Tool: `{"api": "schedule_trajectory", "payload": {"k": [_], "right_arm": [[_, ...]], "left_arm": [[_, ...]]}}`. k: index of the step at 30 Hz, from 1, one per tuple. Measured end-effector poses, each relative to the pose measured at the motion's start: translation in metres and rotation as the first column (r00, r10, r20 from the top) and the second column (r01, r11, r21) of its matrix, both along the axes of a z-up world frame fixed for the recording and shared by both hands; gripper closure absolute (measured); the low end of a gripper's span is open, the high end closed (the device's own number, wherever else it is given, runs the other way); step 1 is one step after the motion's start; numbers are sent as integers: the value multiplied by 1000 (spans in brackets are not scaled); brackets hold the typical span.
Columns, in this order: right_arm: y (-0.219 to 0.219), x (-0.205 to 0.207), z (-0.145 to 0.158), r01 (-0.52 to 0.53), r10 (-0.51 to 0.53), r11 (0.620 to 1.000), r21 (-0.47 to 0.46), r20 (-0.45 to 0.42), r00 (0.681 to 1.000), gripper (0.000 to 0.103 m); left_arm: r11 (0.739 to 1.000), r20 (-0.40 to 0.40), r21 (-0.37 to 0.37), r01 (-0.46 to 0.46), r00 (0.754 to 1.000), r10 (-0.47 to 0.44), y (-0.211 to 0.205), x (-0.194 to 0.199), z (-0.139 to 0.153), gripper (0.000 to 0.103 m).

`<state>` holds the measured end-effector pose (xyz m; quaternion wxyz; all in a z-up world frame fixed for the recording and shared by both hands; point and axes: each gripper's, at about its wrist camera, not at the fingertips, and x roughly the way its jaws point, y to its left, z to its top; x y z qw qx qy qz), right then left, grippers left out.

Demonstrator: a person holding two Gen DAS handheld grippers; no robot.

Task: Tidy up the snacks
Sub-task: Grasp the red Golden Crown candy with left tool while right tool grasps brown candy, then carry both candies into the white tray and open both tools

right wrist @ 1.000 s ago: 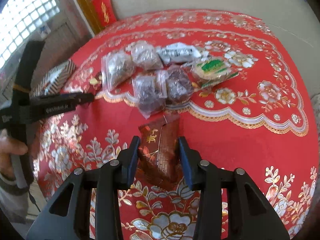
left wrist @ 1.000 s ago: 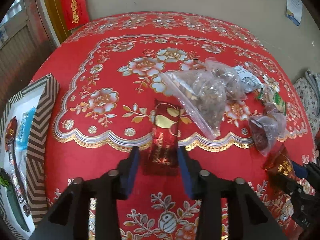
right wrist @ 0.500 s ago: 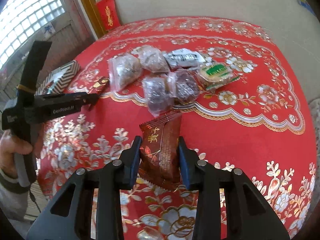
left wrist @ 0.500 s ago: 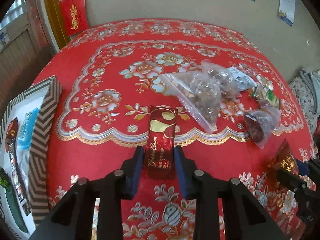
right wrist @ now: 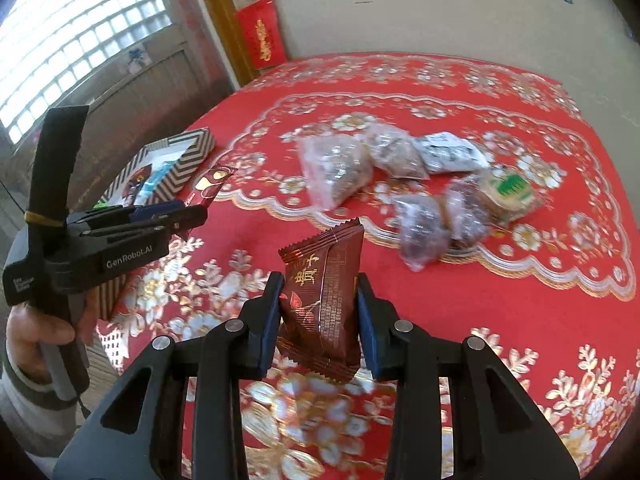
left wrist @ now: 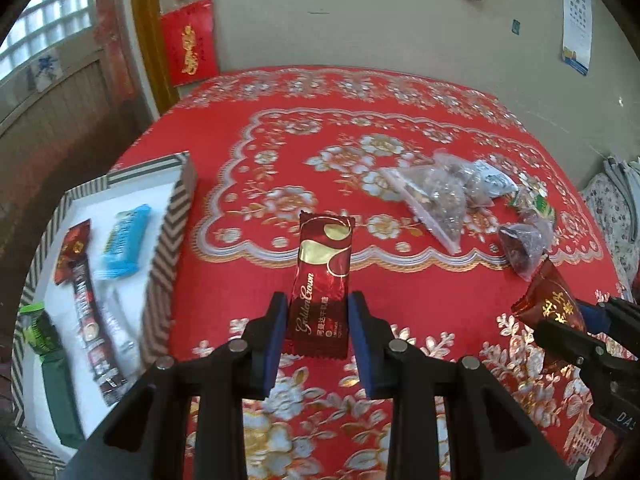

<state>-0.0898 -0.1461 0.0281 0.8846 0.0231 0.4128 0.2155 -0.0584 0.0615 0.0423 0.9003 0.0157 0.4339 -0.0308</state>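
My left gripper [left wrist: 318,300] is shut on a dark red and gold snack packet [left wrist: 324,268], which hangs clear above the red flowered tablecloth [left wrist: 248,280]. My right gripper [right wrist: 318,284] is shut on a brown packet with gold characters [right wrist: 324,300], also held off the cloth. Each gripper shows in the other's view: the right gripper [left wrist: 576,320] at the far right, the left gripper [right wrist: 192,216] at the left with the red packet [right wrist: 210,184] sticking out. A striped box [left wrist: 168,240] at the table's left edge holds a blue packet [left wrist: 122,244], a dark stick packet [left wrist: 86,300] and a green one [left wrist: 40,332].
Several clear bags of snacks [right wrist: 336,172], a white packet [right wrist: 448,152] and a green-labelled packet [right wrist: 508,188] lie grouped on the far right of the table. A person's hand [right wrist: 36,332] grips the left tool's handle. A wall stands behind the table.
The left jaws have closed on the red packet. Both grippers have risen with their packets off the cloth and swung toward the striped box.
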Motion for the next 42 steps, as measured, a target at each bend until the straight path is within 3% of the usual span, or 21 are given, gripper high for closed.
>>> {"api": "schedule_trajectory", "payload": {"k": [22,42], "right_arm": [[107,2,23,-136,138,990,-30,46,989,69],[212,16,33,-282,284,958,-55,50,957,69]], "left_arm": [[987,140,18,-157,978,153,81,-37,25,70],[943,123,2,-332,936,329,182,-66,13,70]]}}
